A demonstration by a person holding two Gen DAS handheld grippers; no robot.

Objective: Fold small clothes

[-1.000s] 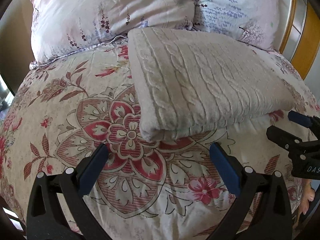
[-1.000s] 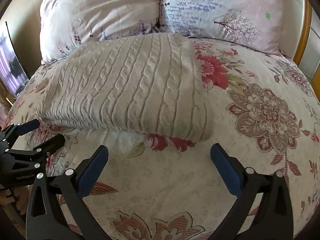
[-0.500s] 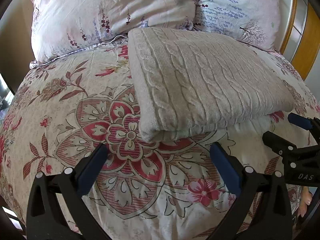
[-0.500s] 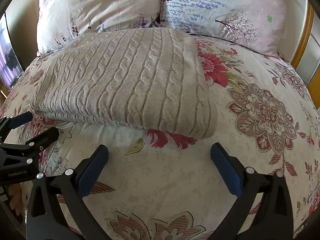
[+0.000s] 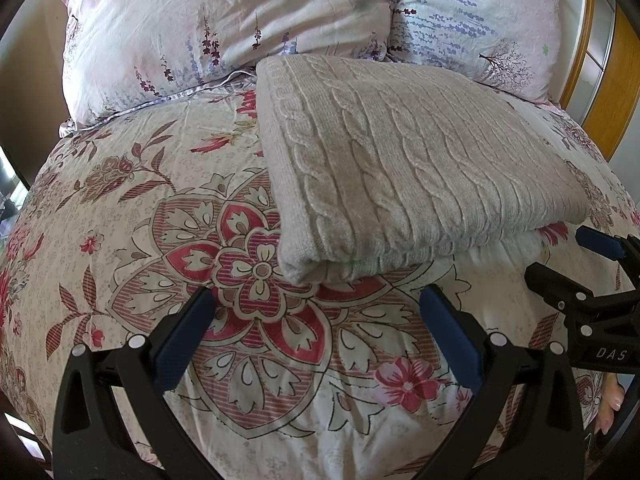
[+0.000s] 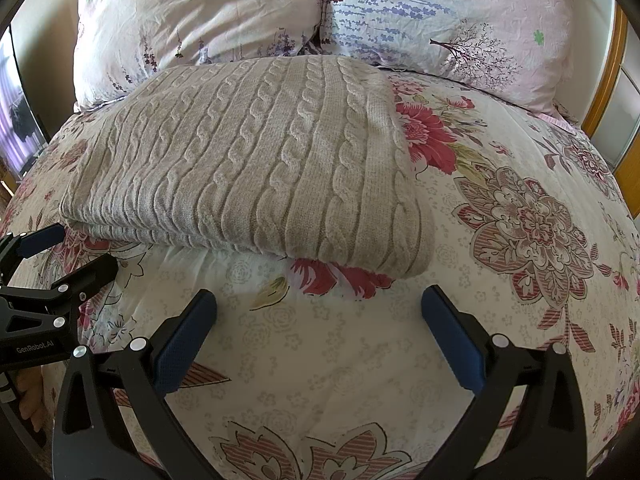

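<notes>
The folded sweater (image 5: pixel 400 168) lies on the bed (image 5: pixel 120 208) at 12 o'clock of both spread, empty grippers (image 5: pixel 316 320) (image 6: pixel 318 320); I'd pinch its near corners evenly, avoiding the duvet.

I see a bed (image 5: pixel 132 208) covered by a cream quilt with red and pink flowers. Two pale pillows (image 6: pixel 200 20) with lavender prints lean at its head. An orange wooden frame (image 5: pixel 612 92) rises at right, a beige wall (image 5: pixel 24 92) at left. Daylight is bright.
</notes>
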